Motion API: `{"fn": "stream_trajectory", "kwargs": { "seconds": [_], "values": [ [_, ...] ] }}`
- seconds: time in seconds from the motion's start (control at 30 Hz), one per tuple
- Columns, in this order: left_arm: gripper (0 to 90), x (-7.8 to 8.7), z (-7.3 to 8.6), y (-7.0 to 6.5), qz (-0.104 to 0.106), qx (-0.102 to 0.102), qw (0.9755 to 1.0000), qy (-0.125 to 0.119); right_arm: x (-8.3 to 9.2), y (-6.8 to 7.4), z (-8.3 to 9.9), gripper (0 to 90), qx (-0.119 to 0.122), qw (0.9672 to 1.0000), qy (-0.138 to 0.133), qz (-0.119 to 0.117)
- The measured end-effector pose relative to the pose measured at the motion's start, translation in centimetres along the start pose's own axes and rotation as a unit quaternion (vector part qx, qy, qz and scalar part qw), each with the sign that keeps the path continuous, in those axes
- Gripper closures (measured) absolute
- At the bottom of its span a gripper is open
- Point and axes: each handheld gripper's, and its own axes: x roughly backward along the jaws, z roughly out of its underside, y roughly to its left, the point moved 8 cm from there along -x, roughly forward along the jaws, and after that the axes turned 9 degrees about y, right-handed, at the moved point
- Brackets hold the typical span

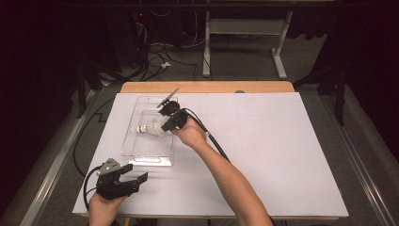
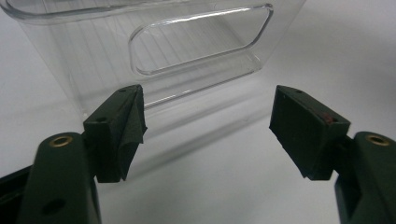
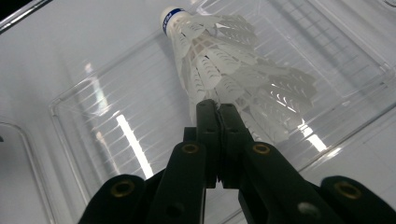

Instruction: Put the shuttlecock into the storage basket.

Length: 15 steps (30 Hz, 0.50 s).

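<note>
You are pinching the white feathered shuttlecock (image 3: pixel 233 70) inside the clear plastic tray (image 1: pixel 141 150) near the bench's far-left corner with the right gripper (image 3: pixel 217 109), jaws fully closed on its skirt edge, so be lifting gently while the left gripper (image 1: pixel 136 176) is waiting wide open, empty.

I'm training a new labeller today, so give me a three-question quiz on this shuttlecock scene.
1. True or false: the right tool is shut on the shuttlecock's feather skirt.
2. What does the shuttlecock lie in? A) a clear plastic bin B) a cardboard box C) a metal bowl
3. How do the left tool's jaws stand?

Key: 1 true; 2 A; 3 wide open, with nothing between them, facing the bin's handle cutout.
</note>
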Motion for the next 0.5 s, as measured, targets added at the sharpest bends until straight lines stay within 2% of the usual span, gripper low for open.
{"fn": "stream_trajectory", "kwargs": {
  "seconds": [0.07,0.17,0.27,0.3,0.33,0.5],
  "values": [
    [27.5,0.0,0.0,0.0,0.000,0.000,1.0000,0.000,0.0,-0.1,0.0,87.4,0.000,1.0000,0.001,0.005],
    [27.5,0.0,0.0,0.0,0.000,0.000,1.0000,0.000,0.1,-0.4,0.0,79.1,-0.005,0.9999,-0.002,0.012],
    [27.5,0.0,0.0,0.0,0.000,0.000,1.0000,0.000,0.5,-0.4,-0.1,72.9,-0.005,0.9998,-0.013,0.014],
    [27.5,0.0,0.0,0.0,0.000,0.001,1.0000,0.000,0.6,-0.4,-0.1,72.4,-0.008,0.9997,-0.012,0.018],
    [27.5,0.0,0.0,0.0,0.000,0.001,1.0000,0.000,0.8,-0.5,-0.1,72.2,-0.002,0.9996,-0.013,0.024],
    [27.5,0.0,0.0,0.0,0.000,0.000,1.0000,0.000,1.4,-0.6,-0.1,70.8,0.000,0.9993,-0.020,0.031]
  ]
}}
